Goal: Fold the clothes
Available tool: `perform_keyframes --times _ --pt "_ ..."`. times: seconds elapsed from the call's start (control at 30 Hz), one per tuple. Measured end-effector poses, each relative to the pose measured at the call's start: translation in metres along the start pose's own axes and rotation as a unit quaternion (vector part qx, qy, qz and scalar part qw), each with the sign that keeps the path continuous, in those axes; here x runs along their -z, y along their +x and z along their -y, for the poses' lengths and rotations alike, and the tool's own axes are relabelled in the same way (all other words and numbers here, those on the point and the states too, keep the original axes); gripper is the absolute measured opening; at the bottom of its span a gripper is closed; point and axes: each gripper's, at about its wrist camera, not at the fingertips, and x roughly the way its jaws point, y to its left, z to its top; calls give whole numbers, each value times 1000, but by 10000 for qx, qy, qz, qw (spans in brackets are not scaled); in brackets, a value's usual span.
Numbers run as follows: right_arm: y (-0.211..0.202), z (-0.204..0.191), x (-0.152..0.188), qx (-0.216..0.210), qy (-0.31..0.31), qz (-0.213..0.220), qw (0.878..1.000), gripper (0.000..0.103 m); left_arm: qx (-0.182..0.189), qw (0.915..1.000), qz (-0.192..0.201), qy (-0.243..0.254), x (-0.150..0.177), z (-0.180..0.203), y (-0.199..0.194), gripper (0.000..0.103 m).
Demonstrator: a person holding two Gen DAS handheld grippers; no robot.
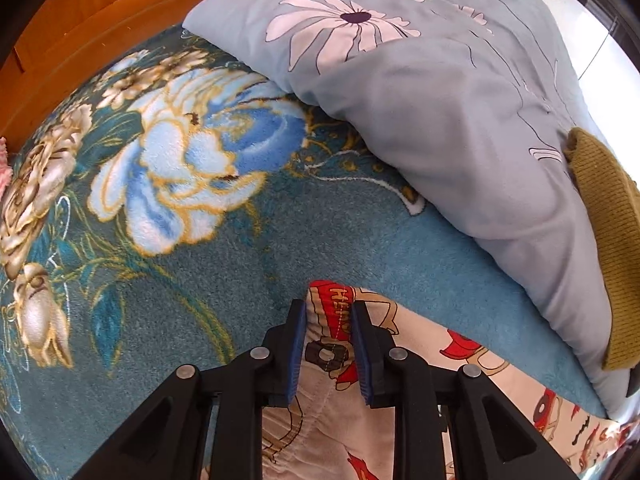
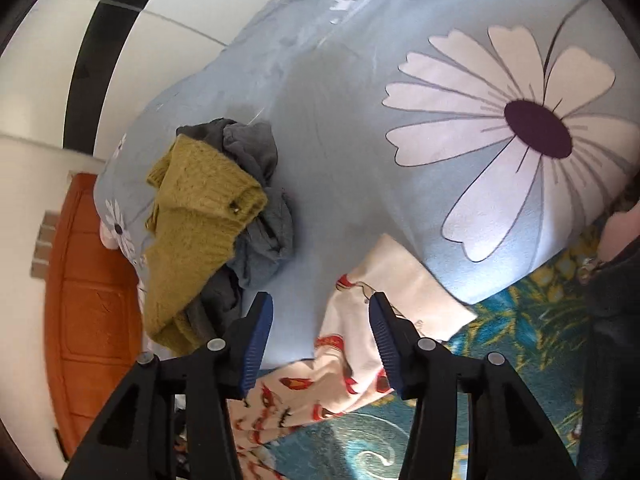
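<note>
While the left gripper (image 1: 329, 346) is pinching the hem of the printed garment (image 1: 344, 396) between its blue pads (image 1: 295, 354), the jaws are sitting close together with a fold of cream cloth squeezed between them, probably to anchor one corner so the fabric can be drawn flat. The right gripper (image 2: 320, 340) is hanging with its jaws spread wide and holding nothing, hovering just above another part of the same garment (image 2: 360, 320), likely lining up for a second hold. That garment is trailing across the teal floral blanket (image 1: 168, 184) and lying partly up against the pale blue daisy-print duvet (image 2: 360, 140), which is bulging beside it. Further out, a mustard knitted sweater (image 2: 192, 216) and a grey garment (image 2: 260, 184) are sitting crumpled together on the duvet, seemingly waiting their turn. A wooden headboard (image 1: 80, 16) is edging the bed beyond the blanket.
</note>
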Motion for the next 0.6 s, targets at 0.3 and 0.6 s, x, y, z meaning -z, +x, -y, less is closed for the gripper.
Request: perform_keyframes --times 0.3,0.6 --pt "25 46 43 1003 378 98 9942 51 247 9995 -14 -199 0 -3 -14 30" --pt "42 64 51 686 953 575 9914 36 1309 9859 272 -1009 24 -42 -71 51"
